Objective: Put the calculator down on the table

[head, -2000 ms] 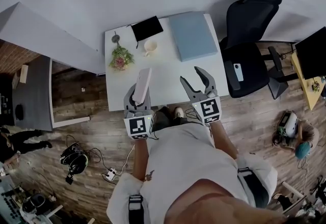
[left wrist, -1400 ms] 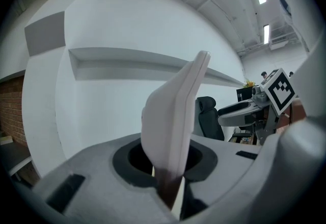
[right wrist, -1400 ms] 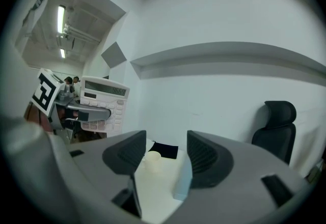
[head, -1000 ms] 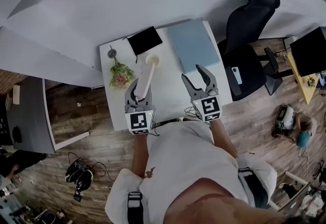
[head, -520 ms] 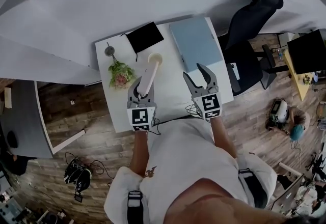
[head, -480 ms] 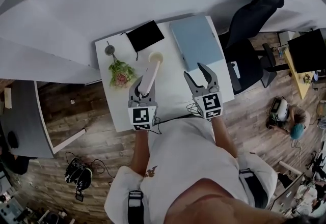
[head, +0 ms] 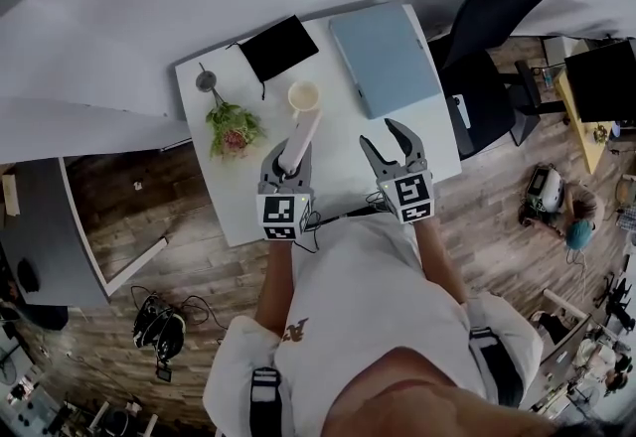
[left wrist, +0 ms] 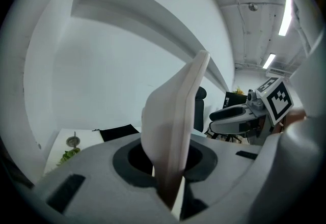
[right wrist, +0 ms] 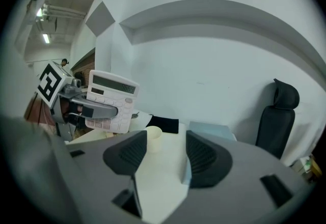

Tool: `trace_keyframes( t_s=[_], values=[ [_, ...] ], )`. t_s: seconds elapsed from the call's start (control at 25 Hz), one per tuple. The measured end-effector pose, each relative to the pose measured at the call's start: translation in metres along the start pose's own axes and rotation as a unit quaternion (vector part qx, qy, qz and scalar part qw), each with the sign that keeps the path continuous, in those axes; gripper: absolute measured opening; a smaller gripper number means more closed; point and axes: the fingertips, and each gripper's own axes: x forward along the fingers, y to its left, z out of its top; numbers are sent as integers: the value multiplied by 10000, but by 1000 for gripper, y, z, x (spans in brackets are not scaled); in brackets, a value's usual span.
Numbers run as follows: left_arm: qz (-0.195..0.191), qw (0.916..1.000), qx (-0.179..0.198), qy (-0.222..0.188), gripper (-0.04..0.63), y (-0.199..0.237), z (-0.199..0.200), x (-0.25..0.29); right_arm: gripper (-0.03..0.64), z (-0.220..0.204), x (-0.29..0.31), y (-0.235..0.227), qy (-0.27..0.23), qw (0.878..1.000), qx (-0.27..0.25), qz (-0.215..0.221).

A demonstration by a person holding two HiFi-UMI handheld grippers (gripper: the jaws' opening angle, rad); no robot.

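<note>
Even light — fisheye edges, perhaps soft.

I find no word, brand or number that I can read from here. The calculator [right wrist: 111,101] has a display [right wrist: 113,84] with a faint row of digits in it, but they are too small and blurred for me to tell apart, and the signs on its keys [right wrist: 108,116] are just as unclear. The left marker cube [head: 280,211] and the right marker cube [head: 410,193] carry black-and-white square code patterns, not letters or figures.
</note>
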Motion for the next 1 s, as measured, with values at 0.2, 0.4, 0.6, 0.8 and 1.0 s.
trace_keyframes(
  t_s=[0.2, 0.4, 0.6, 0.8, 1.0],
  values=[
    [43, 9996, -167, 232, 78, -5, -19, 5, 242, -19, 5, 3, 184, 9995, 42, 261],
    [169, 9982, -363, 437, 78, -14, -40, 10, 241, -36, 12, 7, 316, 9975, 34, 632],
    [215, 9956, -641, 649, 78, -26, -62, 15, 238, -53, 15, 6, 455, 9949, 50, 903],
    [166, 9924, -875, 853, 78, -36, -84, 22, 236, -73, 18, 5, 641, 9922, 64, 1064],
    [59, 9895, -1033, 1010, 78, -43, -100, 28, 236, -91, 20, 8, 829, 9895, 124, 1179]
  ],
)
